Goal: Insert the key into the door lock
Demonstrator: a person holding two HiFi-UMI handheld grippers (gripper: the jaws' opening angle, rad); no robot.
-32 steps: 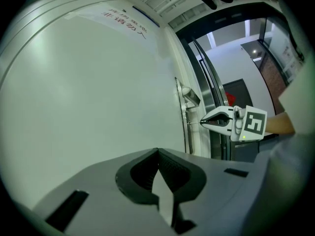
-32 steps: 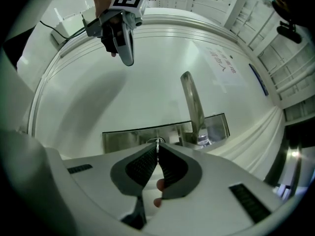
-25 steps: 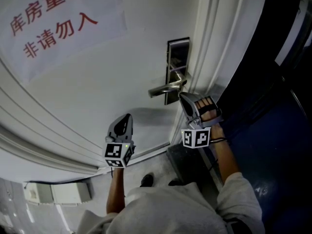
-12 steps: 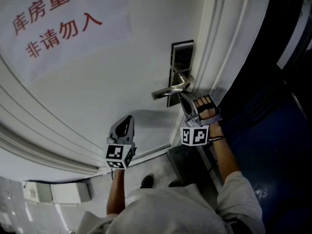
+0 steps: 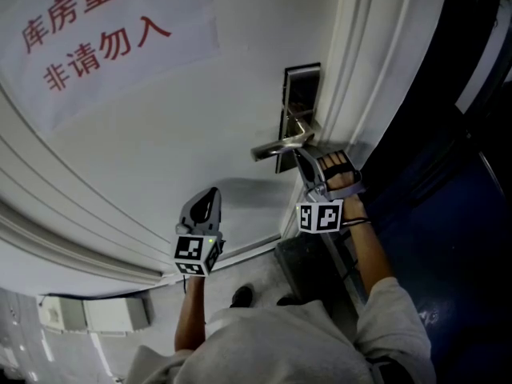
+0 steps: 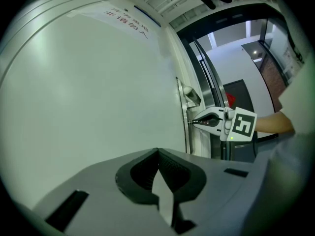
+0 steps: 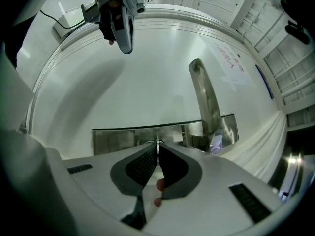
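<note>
**Key tip meeting the lock plate below the lever**

The right gripper (image 5: 304, 160) is pointing level at the white door (image 5: 160, 158). Its jaws are clamping a thin metal key (image 7: 158, 141) edge-on between the ribbed pads. In the right gripper view the key is sticking out just past the jaw tips and reaching the brushed-steel lock plate (image 7: 118, 134), off to one side of the lever handle (image 7: 205, 100). In the head view that spot is lying on the plate's lower part, below the lever's pivot. The plate is the one housing in sight that takes anything in (its keyhole is sitting hidden behind the jaw tips). Whether the blade is lying inside it or only touching its face cannot be told. The left gripper view is showing the same meeting from the side, with the key tip against the plate's edge and the jaws just behind it.

The left gripper (image 5: 210, 194) is hovering near the bare door panel, lower than the handle and to its left, well apart from the lock. Its jaws are resting together with nothing between them.

The person's right hand (image 5: 340, 171) is gripping the right gripper behind its marker cube (image 5: 321, 217), which is facing the head camera. A paper sign (image 5: 96, 38) with red characters is hanging on the door at upper left. The moulded door frame (image 5: 352, 70) is running just beside the lock plate.
</note>
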